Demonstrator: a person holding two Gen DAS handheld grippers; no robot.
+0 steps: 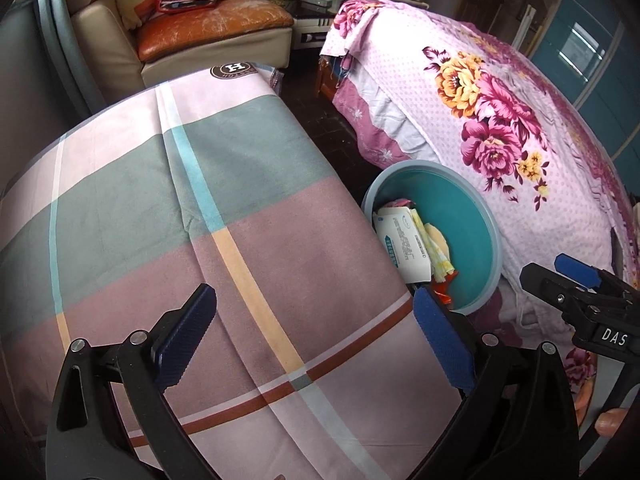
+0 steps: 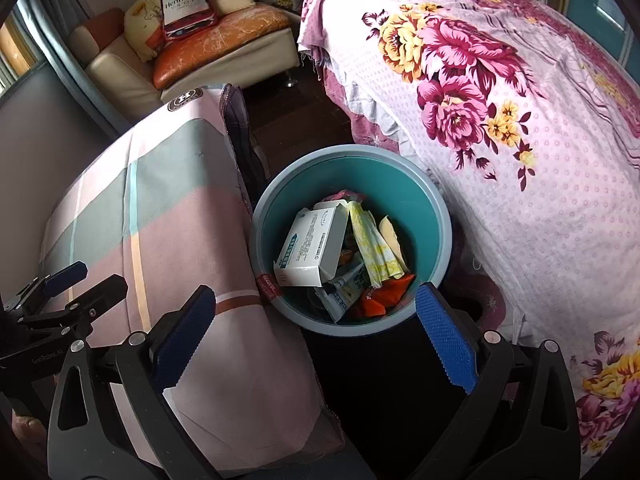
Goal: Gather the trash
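- Left wrist view: the left gripper (image 1: 314, 344) hovers over the checked tabletop (image 1: 160, 220), jaws spread and holding nothing. No loose trash shows on the cloth. The bin (image 1: 486, 216) stands between tabletop and bed (image 1: 520, 80), and the white box (image 1: 404, 248) inside is partly hidden.
- Right wrist view: the right gripper (image 2: 314, 338) hangs above the bin (image 2: 440, 216), jaws spread and empty. Inside lie a white box (image 2: 312, 248), a yellow wrapper (image 2: 374, 244), an orange packet (image 2: 384, 298) and other scraps.
- Judgement: collection looks nearly or fully done; the next move calls for finding any leftover piece.
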